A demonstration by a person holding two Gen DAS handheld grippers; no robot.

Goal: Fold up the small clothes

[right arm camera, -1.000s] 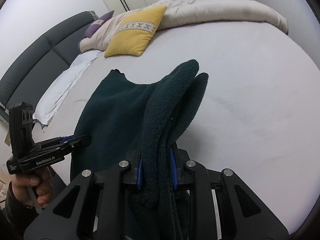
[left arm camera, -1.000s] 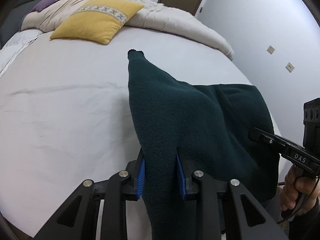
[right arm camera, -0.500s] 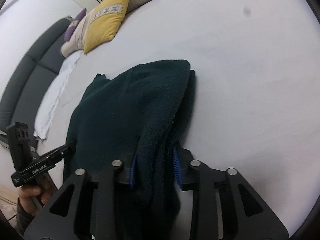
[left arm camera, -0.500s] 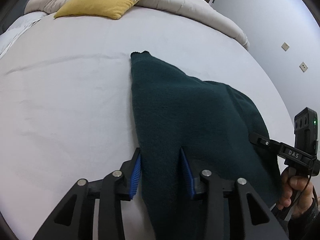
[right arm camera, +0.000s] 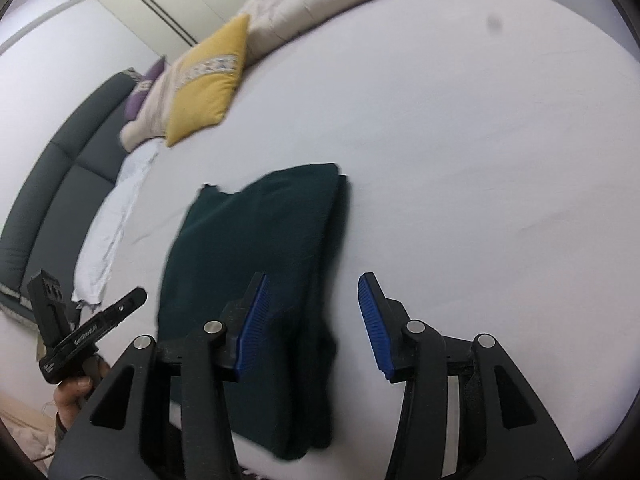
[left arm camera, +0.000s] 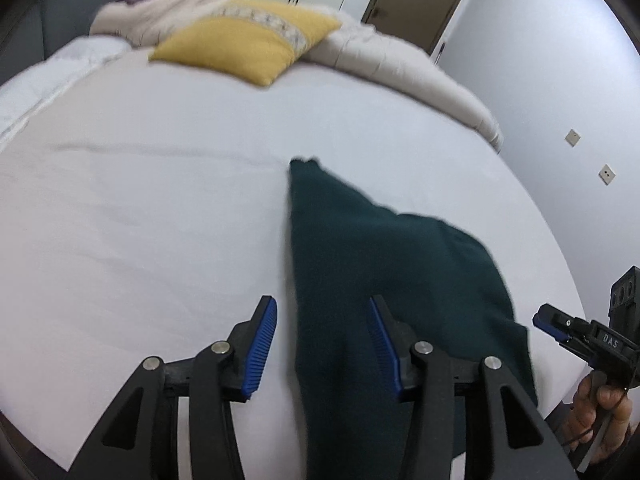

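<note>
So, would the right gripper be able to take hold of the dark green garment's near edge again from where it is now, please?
Probably yes: the right gripper has just opened, the dark green garment lies flat on the bed straight ahead, and nothing stands between them.

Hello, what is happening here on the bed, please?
A person holds a gripper in each hand and is folding a dark green garment on the white bed. Both the left gripper and the right gripper have just been opening, and their pads no longer press on the cloth. The garment lies on the sheet, folded over on itself, with one edge running between each pair of fingers. A yellow pillow rests farther back.
</note>
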